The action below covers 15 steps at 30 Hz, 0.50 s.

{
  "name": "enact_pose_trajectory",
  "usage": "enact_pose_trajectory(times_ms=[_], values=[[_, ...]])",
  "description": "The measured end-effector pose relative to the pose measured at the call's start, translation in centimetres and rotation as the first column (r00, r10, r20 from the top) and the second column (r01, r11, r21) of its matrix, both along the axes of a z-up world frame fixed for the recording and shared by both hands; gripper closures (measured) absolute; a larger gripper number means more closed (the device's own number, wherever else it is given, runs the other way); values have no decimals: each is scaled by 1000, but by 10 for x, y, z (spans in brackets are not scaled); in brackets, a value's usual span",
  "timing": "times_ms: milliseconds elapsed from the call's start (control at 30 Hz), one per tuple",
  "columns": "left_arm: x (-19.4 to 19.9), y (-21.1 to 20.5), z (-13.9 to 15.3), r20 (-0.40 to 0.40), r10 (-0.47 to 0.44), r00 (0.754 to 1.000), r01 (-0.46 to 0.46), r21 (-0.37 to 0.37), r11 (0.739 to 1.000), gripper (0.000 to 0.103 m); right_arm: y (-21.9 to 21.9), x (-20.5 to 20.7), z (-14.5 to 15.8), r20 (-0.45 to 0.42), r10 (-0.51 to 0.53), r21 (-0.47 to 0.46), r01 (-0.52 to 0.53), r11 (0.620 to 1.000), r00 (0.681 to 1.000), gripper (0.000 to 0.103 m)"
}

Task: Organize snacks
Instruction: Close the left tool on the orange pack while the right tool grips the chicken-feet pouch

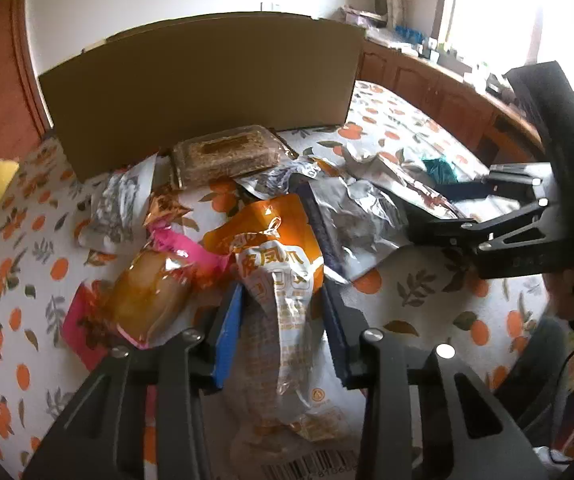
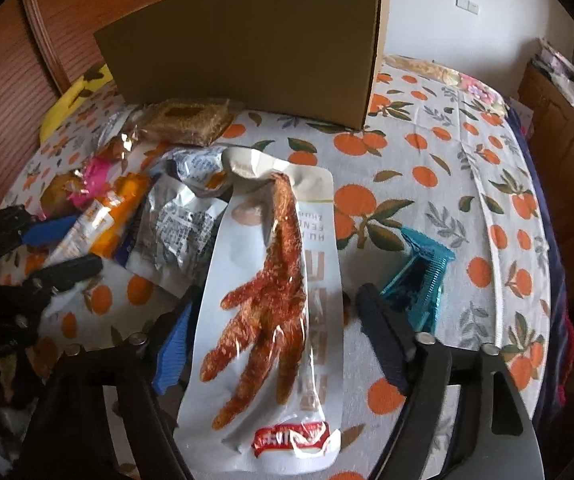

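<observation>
probably slips: left gripper (image 1: 283,328) pinching crinkly orange packet (image 1: 283,264); right gripper (image 2: 271,344) spread around white pouch (image 2: 283,280), both short of cardboard box (image 2: 247,40).

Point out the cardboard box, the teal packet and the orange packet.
cardboard box (image 2: 247,44): right wrist view, middle of its front wall.
teal packet (image 2: 419,276): right wrist view, centre of the foil.
orange packet (image 1: 279,248): left wrist view, printed upper face.

A crinkled orange-and-white plastic snack packet (image 1: 283,280) lies lengthwise among other wrappers on the orange-print cloth. A long white pouch showing a reddish chicken foot (image 2: 271,312) lies flat nearby.
</observation>
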<state>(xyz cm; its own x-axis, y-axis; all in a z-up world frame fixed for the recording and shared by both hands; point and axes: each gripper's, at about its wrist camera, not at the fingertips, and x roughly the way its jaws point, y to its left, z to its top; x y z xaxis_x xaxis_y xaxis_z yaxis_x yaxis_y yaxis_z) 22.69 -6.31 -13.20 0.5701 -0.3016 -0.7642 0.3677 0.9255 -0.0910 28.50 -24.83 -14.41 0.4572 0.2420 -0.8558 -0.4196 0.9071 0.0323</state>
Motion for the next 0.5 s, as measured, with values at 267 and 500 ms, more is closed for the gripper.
enact_pose_trajectory(times_ms=[267,500], values=[[-19,8,11,12,0,1000,1,-55,998,67,-11,-13,12,10,-28,63,27,998,1000,57],[-32,8,22,43,0,999,3,-59,998,68,-14,-25,22,34,-55,84,52,995,998,64]])
